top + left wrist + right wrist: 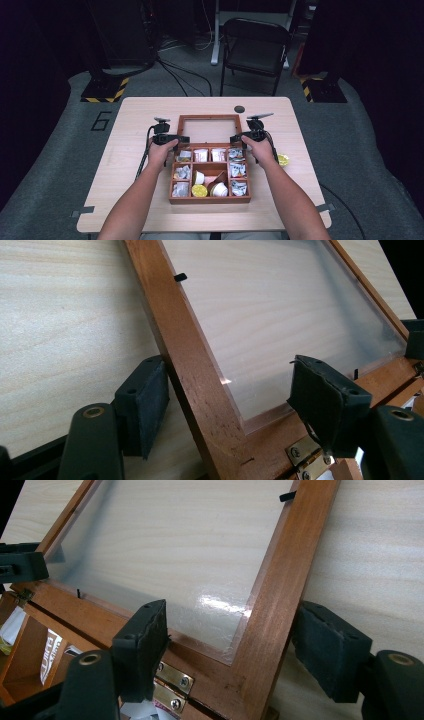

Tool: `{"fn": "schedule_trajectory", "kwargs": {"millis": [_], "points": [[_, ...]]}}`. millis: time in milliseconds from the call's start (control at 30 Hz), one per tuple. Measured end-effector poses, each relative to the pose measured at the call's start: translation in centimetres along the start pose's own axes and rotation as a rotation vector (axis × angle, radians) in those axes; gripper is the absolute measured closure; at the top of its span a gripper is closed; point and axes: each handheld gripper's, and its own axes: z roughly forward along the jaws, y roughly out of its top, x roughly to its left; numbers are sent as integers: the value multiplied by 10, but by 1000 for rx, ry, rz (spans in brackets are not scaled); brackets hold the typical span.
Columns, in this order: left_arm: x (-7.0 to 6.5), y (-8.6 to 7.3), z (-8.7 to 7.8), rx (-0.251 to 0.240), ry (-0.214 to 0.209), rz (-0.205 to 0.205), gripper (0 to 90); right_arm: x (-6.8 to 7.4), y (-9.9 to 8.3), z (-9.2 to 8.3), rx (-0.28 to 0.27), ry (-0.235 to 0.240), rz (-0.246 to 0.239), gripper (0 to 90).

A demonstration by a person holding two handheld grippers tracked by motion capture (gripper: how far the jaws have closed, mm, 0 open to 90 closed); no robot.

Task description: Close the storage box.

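Both tongs astride lid side rails

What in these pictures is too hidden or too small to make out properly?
- High view: the packets in the wooden box are too small to read.
- Left gripper view: whether the pads press the lid frame; one jaw hides the contact.
- Right gripper view: the printed sachet, cut off by the box wall.

Right tongs: jaws straddle the lid's side rail near the hinged corner; gaps show between pads and wood.
Lid frame: brown wood with clear pane, lying open on the bench.
Hinges: brass, screwed, at the lid's lower rail.
Left tongs: at the far corner of the lid.
Box compartment: holds printed packets.
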Motion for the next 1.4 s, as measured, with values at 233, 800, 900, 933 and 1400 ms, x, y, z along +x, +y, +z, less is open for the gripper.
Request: {"fn": "schedule_trajectory", "kwargs": {"millis": [233, 800, 900, 933, 1400], "points": [[0, 0, 2, 5, -23, -22, 297, 1, 1, 2, 13, 11, 11, 279], [1, 1, 2, 5, -27, -30, 309, 2, 3, 1, 16, 18, 14, 269], [1, 2, 0, 2, -30, -29, 325, 2, 4, 0, 9, 21, 9, 269], [1, 2, -1, -3, -33, -27, 326, 3, 4, -1, 7, 21, 6, 269], [-6, 8, -16, -60, -46, 31, 349, 10, 8, -17, -41, 29, -48, 304]]}}
